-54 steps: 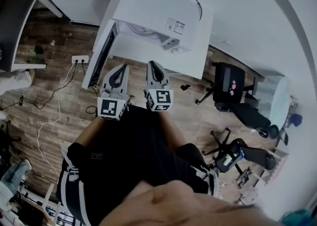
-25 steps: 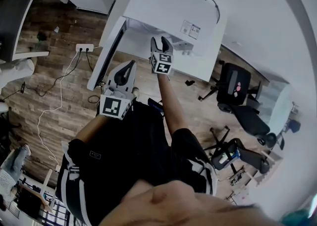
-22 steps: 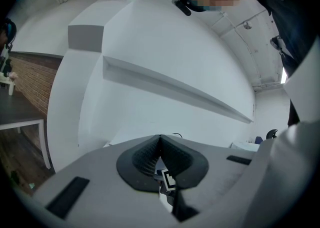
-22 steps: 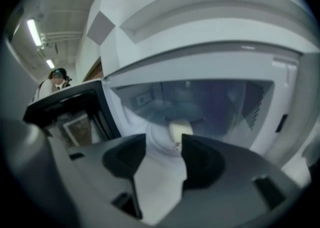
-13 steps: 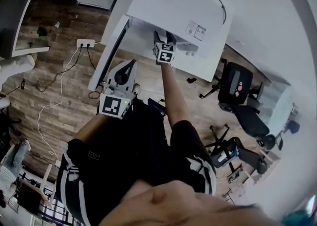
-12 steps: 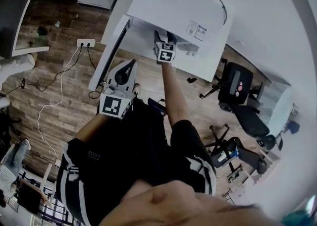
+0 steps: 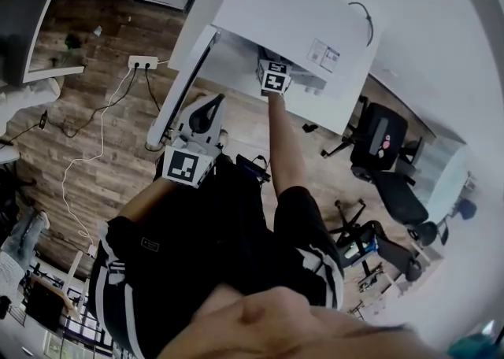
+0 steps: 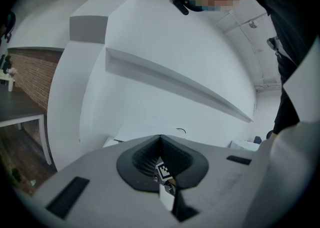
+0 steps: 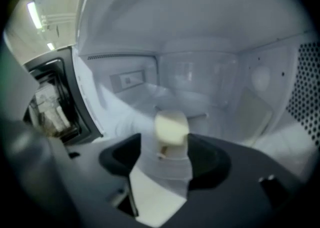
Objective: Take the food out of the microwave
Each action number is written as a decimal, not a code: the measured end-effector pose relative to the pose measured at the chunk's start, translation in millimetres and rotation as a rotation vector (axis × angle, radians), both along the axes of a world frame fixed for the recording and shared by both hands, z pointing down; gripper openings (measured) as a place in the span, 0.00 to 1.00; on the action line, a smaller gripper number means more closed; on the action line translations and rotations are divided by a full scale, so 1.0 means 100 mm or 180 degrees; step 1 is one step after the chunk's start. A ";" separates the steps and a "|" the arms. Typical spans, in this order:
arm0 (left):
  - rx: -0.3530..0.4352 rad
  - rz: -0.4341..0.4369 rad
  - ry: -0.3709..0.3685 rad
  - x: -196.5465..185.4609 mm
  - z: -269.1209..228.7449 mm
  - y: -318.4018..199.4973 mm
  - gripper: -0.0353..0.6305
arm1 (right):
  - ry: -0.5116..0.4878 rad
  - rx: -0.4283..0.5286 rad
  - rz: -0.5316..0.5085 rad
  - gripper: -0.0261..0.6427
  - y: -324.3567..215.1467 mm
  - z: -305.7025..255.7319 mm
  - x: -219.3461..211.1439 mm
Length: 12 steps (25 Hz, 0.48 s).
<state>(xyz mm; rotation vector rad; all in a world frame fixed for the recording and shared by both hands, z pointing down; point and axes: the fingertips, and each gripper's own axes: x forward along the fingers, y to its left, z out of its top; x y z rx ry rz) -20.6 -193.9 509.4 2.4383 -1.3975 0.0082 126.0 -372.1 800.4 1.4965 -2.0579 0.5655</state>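
— What's biggest?

— The microwave (image 7: 291, 15), white, standing on a white table (image 7: 337, 112). Its door (image 7: 183, 86) hangs open on the left side in the head view.

— And the grippers?

— The right gripper (image 9: 165, 154) is stretched out at arm's length. Its front end is inside the microwave, and in the head view only its marker cube shows at the mouth. The left gripper (image 7: 209, 105) is held back near the body, below the door's edge and well apart from the right one.

— How do the jaws stand?

— On the left gripper they are pressed together with nothing between them. On the right gripper they are spread wide.

— Where is the food?

— The food (image 9: 171, 126) is inside the microwave. It is a pale cream block with something white under it. It stands between the right gripper's jaws, with one dark pad on either side.

— Do the jaws have hold of it?

— That view is blurred, so I can't tell whether the pads touch the food. The gap between them looks about as wide as the food.
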 end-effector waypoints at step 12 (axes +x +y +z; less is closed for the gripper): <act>-0.0031 0.0051 -0.0013 -0.06 0.03 -0.09 0.10 | 0.0113 -0.0173 -0.0054 0.47 -0.18 0.09 0.03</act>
